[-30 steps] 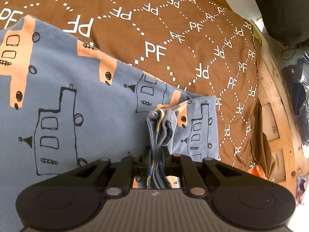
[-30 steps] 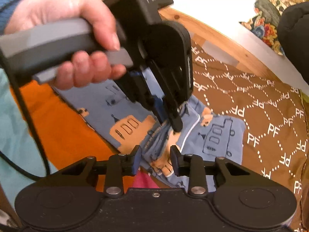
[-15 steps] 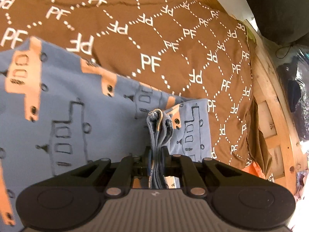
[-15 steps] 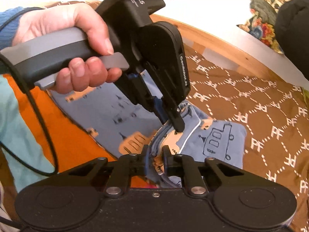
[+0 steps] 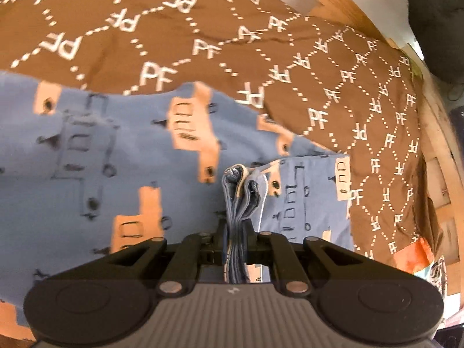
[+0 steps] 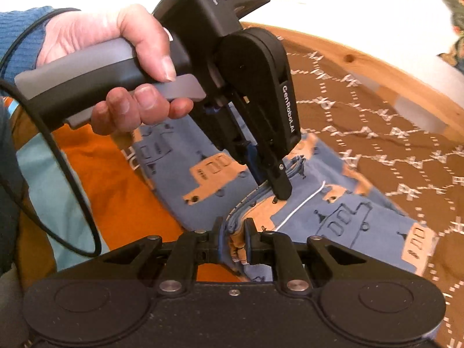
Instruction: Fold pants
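The blue pants (image 5: 121, 156) printed with orange and outlined trucks lie across a brown bedcover. My left gripper (image 5: 235, 232) is shut on a bunched stack of their fabric edges, which stands up between the pads. In the right wrist view the same pants (image 6: 333, 211) spread to the right, and my right gripper (image 6: 234, 239) is shut on a fold of the cloth close beside the left gripper (image 6: 272, 185). A hand (image 6: 116, 66) in a blue sleeve holds the left gripper's handle, and both grips sit on the same raised edge.
The brown bedcover (image 5: 290, 58) with white PF lettering covers the bed. A wooden bed frame (image 5: 443, 145) runs along the right and far side. Orange and teal cloth (image 6: 95, 174) lies under the pants at the left. A dark bag (image 5: 435, 14) sits beyond the frame.
My right gripper's jaws closed onto the pants fabric beside the left gripper. Both grippers then moved, lifting the gripped edge; more of the pants leg shows in the left wrist view.
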Tool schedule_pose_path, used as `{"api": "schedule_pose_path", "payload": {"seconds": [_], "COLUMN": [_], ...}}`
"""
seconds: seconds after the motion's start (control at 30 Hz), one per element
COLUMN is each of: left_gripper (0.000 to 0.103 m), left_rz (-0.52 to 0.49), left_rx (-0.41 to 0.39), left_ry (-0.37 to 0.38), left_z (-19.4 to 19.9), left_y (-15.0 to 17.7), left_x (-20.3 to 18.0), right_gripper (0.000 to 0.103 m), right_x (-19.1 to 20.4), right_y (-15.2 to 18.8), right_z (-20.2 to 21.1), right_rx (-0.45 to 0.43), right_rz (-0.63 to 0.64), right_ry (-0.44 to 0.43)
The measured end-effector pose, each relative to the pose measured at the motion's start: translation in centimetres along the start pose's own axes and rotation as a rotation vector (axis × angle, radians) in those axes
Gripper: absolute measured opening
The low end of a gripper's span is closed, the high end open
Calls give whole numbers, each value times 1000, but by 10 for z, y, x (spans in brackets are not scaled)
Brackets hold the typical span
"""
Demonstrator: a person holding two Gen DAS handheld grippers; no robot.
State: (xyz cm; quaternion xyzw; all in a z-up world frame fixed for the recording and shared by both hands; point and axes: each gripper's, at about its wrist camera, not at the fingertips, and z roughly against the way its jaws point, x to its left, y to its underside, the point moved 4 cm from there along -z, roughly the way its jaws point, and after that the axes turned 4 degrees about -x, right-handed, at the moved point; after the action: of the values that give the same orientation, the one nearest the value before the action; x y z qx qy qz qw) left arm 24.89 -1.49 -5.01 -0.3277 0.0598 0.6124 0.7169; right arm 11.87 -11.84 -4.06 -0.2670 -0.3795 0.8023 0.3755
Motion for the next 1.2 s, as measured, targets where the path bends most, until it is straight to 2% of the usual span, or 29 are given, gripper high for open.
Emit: {"api": "schedule_pose_path", "payload": {"seconds": [0.13, 0.2, 0.23, 0.27, 0.3, 0.33, 0.37, 0.4, 0.47, 0.57, 0.7, 0.77, 0.8, 0.83, 0.87, 0.9, 0.97, 1.0, 1.07, 1.1, 1.2], "left_gripper": [11, 17, 28, 33, 45, 64, 70, 77, 77, 77, 81, 82, 82, 81, 81, 81, 81, 80, 82, 87, 90], "left_rz": [18, 3, 8, 17, 29, 36, 30, 11, -45, -89, -121, -139, -140, -137, -132, -125, -122, -118, -105, -112, -157], "left_rx": [-9, -11, -18, -24, -29, -42, -64, -94, -149, -190, -229, -235, -237, -237, -237, -237, -231, -225, -212, -209, -152], "left_ry": [13, 2, -17, -18, -5, 2, -6, -29, -112, -210, -278, -281, -277, -270, -266, -262, -272, -292, -324, -324, -325], "left_z": [0, -1, -1, 0, 2, 6, 8, 11, 12, 0, -9, -8, -8, -8, -7, -7, -7, -6, 2, 5, 4], "left_y": [0, 0, -1, 0, 1, 1, 1, 1, 0, 1, 2, 3, 3, 3, 2, 1, 0, 1, 6, 11, 30], "left_x": [12, 15, 18, 18, 18, 17, 14, 11, 3, -5, -11, -10, -7, -5, -2, -1, -2, -4, -10, -14, -19], "right_gripper": [14, 16, 18, 21, 22, 30, 40, 45, 57, 57, 57, 59, 64, 82, 91, 91, 75, 74, 76, 78, 84], "right_x": [11, 14, 13, 10, 6, 1, -6, -13, -35, -81, -132, -149, -159, -169, -182, -191, -195, -191, -172, -160, -120], "right_y": [0, 2, 3, 3, 3, 4, 7, 10, 19, 32, 33, 35, 38, 42, 45, 47, 49, 50, 51, 52, 70], "right_z": [-16, -22, -22, -20, -14, -4, 8, 20, 43, 47, 18, -5, -13, -15, -9, -2, 15, 23, 48, 56, 60], "right_rx": [16, 32, 35, 27, 17, 2, -15, -28, -39, 29, 26, 73, 101, 104, 86, 87, 96, 91, 59, 56, 112], "right_rz": [46, 52, 45, 33, 21, 13, 17, 28, 72, 95, 112, 160, 171, 154, 95, 49, 26, 24, -24, -33, 13], "right_ry": [-16, -18, -23, -33, -44, -39, -8, 35, 169, 342, 421, 464, 498, 517, 548, 565, 632, 639, 568, 539, 459]}}
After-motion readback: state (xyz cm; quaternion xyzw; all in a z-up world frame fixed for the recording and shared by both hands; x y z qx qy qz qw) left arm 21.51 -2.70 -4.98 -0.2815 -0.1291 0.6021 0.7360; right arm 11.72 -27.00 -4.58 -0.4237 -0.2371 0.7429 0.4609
